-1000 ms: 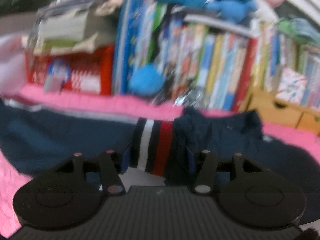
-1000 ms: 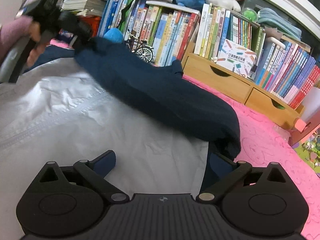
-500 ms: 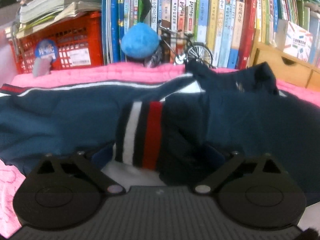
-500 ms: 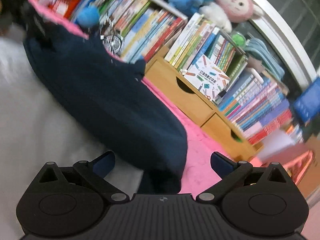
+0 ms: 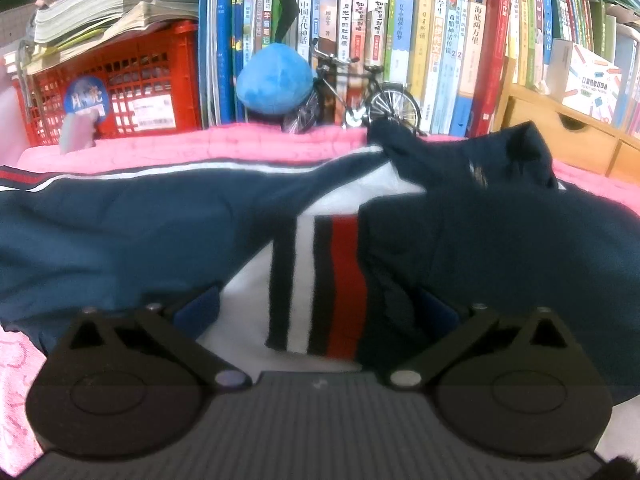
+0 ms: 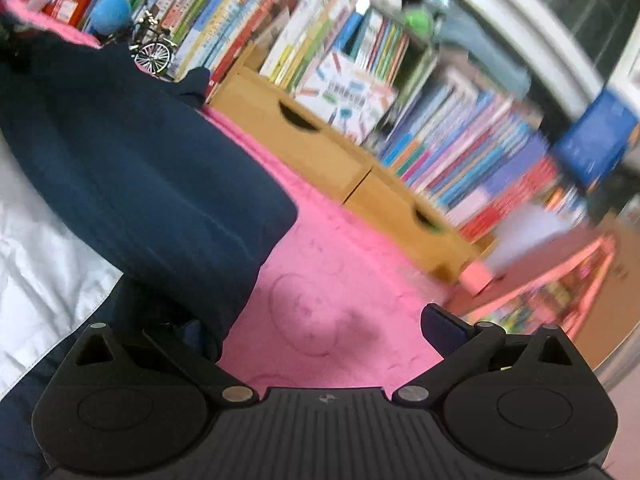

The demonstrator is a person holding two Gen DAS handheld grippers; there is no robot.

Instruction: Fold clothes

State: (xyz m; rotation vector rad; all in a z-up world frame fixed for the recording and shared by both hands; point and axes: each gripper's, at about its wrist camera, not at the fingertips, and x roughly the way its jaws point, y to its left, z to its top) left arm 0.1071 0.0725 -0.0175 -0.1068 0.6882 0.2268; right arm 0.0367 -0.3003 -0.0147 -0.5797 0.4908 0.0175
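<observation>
Navy jersey fills the lower frame: we find the left gripper (image 5: 318,306) released, its jaws having just opened wide, with the navy-white-red striped ribbed cuff (image 5: 320,280) lying loose between them on the navy-and-white soft knit jacket (image 5: 120,236). We judge a sleeve fold just laid down. The right gripper (image 6: 316,330) stands open and empty over the pink embossed quilt (image 6: 340,280); next comes the opposite sleeve, needing a clean pinch. Beyond, upper frame, a red plastic lattice crate (image 5: 132,84).

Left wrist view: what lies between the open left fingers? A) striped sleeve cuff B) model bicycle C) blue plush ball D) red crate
A: the striped cuff of the navy jacket lies between the spread fingers of the left gripper, untouched by either pad.
</observation>
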